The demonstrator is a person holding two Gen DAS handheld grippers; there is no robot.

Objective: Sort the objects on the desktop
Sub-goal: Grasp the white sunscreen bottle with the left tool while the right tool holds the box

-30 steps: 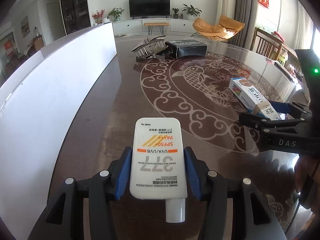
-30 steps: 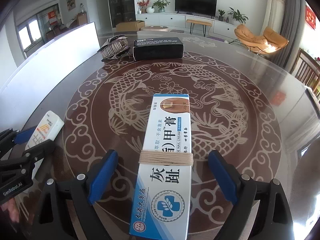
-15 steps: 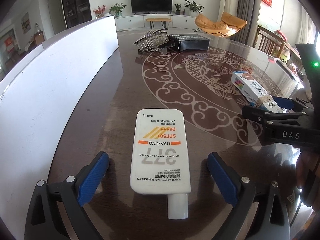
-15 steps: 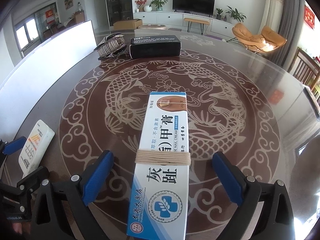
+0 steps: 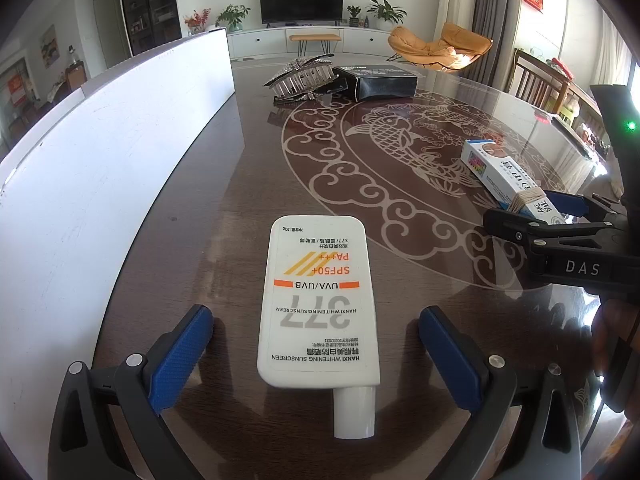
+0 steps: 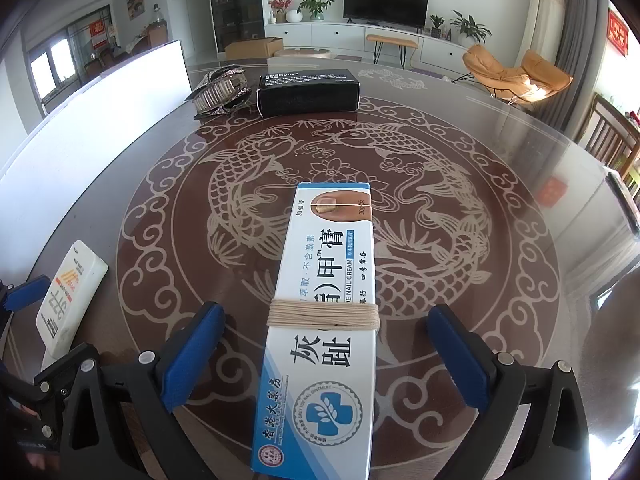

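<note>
White plastic sunscreen tube [image 5: 318,304] is laid flat on the glass-covered tabletop [image 5: 248,168] between the wide-open left gripper [image 5: 316,354], untouched. Blue-and-white nail-cream carton [image 6: 326,320] is likewise released inside the wide right gripper [image 6: 326,354]. Black box [image 6: 308,92] and hair claw [image 6: 220,90] remain unsorted, judging by position.

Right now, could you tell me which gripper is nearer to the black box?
Neither clearly. The black box lies at the table's far side; the left gripper straddles the sunscreen tube and the right gripper straddles the cream box, both similarly far.
</note>
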